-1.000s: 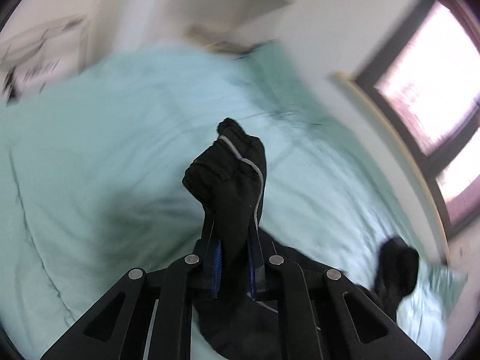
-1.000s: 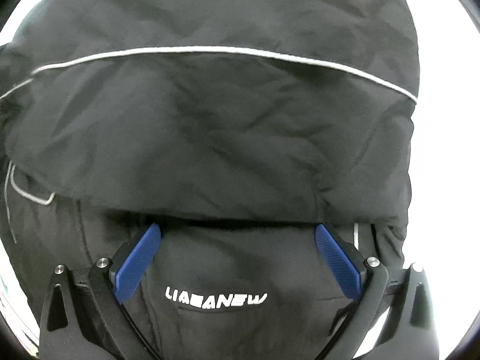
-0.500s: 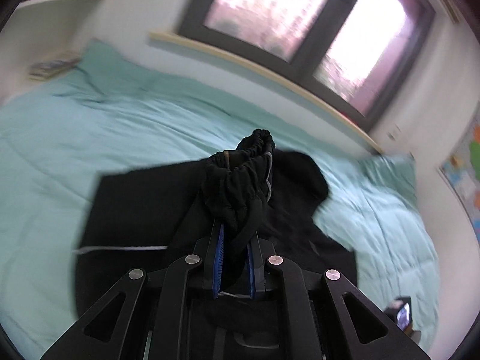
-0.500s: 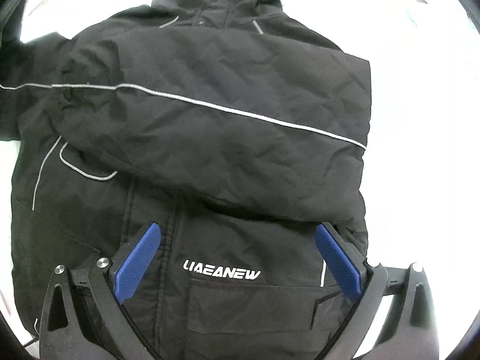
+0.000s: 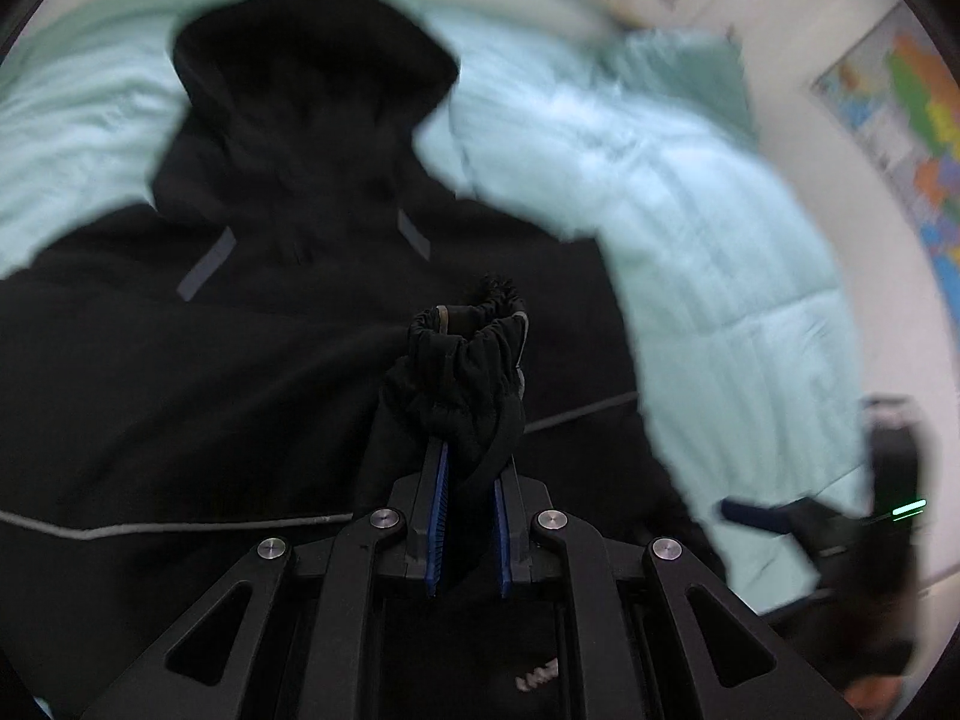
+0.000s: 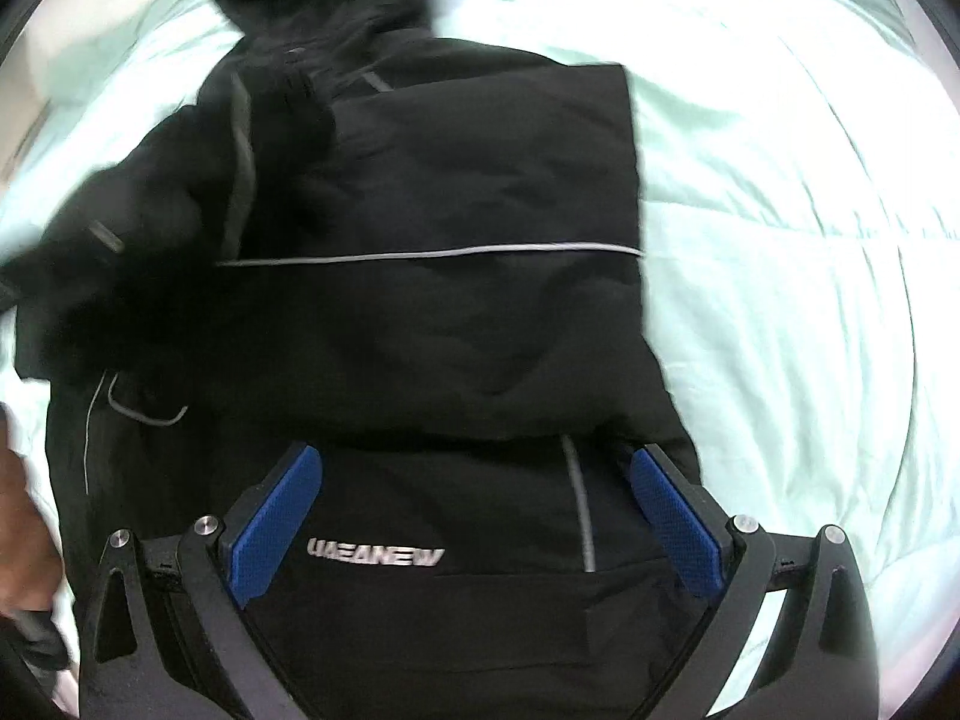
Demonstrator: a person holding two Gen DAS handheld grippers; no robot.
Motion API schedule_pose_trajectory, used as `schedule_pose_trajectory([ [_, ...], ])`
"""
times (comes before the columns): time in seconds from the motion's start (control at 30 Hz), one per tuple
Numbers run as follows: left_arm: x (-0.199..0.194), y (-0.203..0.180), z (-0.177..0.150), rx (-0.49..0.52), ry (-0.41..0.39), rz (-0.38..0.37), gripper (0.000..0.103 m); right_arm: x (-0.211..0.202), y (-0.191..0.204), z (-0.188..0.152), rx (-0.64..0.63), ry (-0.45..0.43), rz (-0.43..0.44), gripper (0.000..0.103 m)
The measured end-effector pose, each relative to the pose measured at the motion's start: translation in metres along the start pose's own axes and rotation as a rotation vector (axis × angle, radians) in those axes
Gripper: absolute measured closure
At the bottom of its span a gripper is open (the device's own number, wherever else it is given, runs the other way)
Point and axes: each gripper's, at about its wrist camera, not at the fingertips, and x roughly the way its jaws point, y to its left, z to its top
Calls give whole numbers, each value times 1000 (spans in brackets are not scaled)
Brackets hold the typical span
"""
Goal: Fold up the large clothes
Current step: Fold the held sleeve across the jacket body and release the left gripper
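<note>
**Operator A:** Pale mint quilted bedspread [image 6: 780, 240] serves as the work surface. Report tong status.

**Operator B:** Left gripper [image 5: 468, 504]: blue pads narrow, clamped on the gathered elastic cuff [image 5: 474, 336] of one sleeve, which is raised above the garment body. Judgement: held high so the sleeve can be laid across the chest. Right gripper [image 6: 474, 516]: pads spread wide, holding nothing, poised over the lower front panel near the white logo lettering [image 6: 375, 558].

**Operator A:** Garment location?

**Operator B:** Black hooded padded jacket [image 6: 450, 210] lies front up at mid-bed, hood [image 5: 312, 60] toward the far edge, one sleeve already folded across the torso.
</note>
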Motion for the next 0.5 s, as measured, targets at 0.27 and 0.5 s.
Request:
schedule_pose_trajectory([
  [0.27,46,35,1,-216,203,-193,79,10,-15,8,17,1,38,0],
  [0.5,-4,25,-5,-188,147,-264,34,-9,-3,28,-14,-65,111,0],
])
